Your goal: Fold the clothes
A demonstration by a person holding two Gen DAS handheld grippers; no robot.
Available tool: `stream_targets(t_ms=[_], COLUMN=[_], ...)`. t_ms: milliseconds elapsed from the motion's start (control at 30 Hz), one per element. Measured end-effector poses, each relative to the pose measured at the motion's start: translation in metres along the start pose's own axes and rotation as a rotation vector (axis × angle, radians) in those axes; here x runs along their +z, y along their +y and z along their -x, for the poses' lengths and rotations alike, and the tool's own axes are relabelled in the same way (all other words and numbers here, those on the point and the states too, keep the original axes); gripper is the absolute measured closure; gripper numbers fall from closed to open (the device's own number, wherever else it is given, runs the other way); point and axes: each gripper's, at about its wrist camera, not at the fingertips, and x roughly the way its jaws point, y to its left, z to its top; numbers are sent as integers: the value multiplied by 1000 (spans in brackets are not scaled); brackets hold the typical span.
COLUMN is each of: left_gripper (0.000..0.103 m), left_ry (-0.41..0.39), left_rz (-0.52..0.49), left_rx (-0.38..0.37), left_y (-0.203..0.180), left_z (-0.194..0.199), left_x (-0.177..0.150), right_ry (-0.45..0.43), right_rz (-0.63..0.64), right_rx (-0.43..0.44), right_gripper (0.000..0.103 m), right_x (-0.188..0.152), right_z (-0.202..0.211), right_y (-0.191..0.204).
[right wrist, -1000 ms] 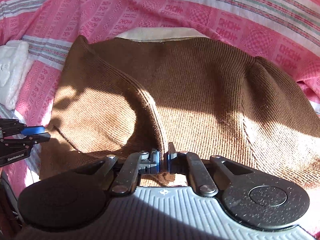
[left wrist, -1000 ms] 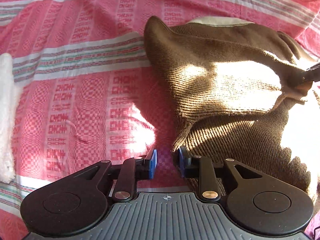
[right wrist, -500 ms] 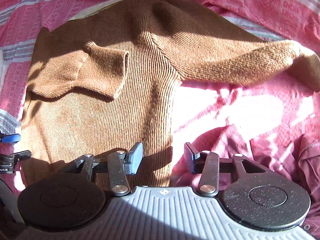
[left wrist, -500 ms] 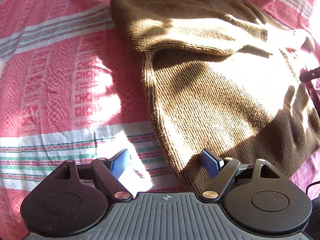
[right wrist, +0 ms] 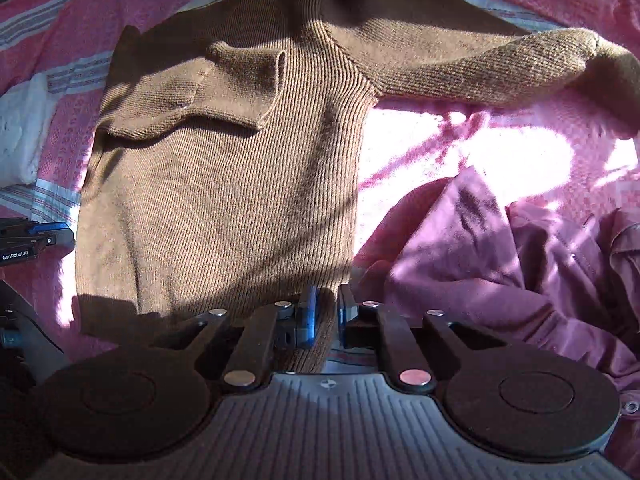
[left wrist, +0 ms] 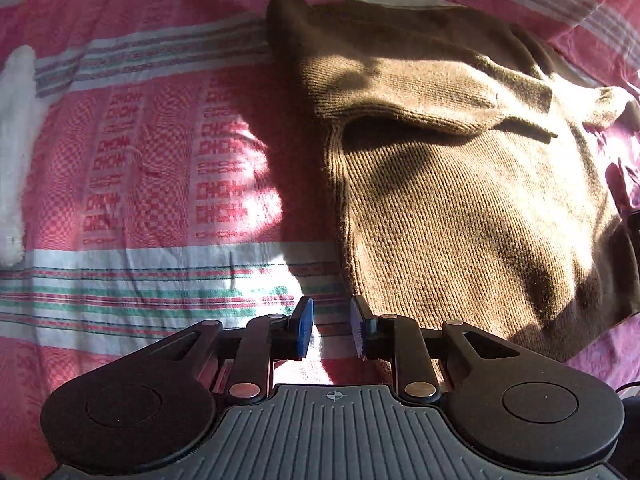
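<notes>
A brown knitted sweater (right wrist: 224, 184) lies flat on the pink patterned bedspread (left wrist: 160, 160). One sleeve (right wrist: 224, 92) is folded across its chest; the other sleeve (right wrist: 500, 68) stretches out to the right. My right gripper (right wrist: 325, 312) sits over the sweater's lower right hem corner, jaws narrowly apart with the hem cloth between them. My left gripper (left wrist: 331, 330) is partly open and empty, just left of the sweater's (left wrist: 460, 220) lower left hem corner, over the bedspread. The left gripper also shows at the left edge of the right wrist view (right wrist: 36, 240).
A crumpled maroon garment (right wrist: 520, 264) lies right of the sweater. A white fluffy cloth (left wrist: 16, 140) lies at the far left of the bed. A pale cloth (left wrist: 396, 0) peeks out behind the sweater's collar.
The right gripper let go of the folded sleeve, opened, and moved down to the hem. Both grippers have since narrowed, the right one around the hem corner.
</notes>
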Motion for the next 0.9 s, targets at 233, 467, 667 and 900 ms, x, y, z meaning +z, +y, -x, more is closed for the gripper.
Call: stream_targets(t_ms=[233, 467, 667, 900], left_gripper=[19, 16, 28, 25], left_ry=[-153, -145, -115, -95], left_rz=[22, -132, -177, -198], left_rx=[82, 60, 56, 36], left_y=[-36, -137, -166, -147], left_z=[24, -41, -83, -96], left_x=[51, 118, 148, 160], right_ry=[-182, -194, -118, -32], right_rz=[-59, 51, 136, 182], right_rx=[-208, -314, -257, -90], right_gripper=[34, 26, 43, 98], right_x=[55, 89, 102, 113], right_z=[53, 31, 8, 16], right_y=[-132, -184, -178, -112])
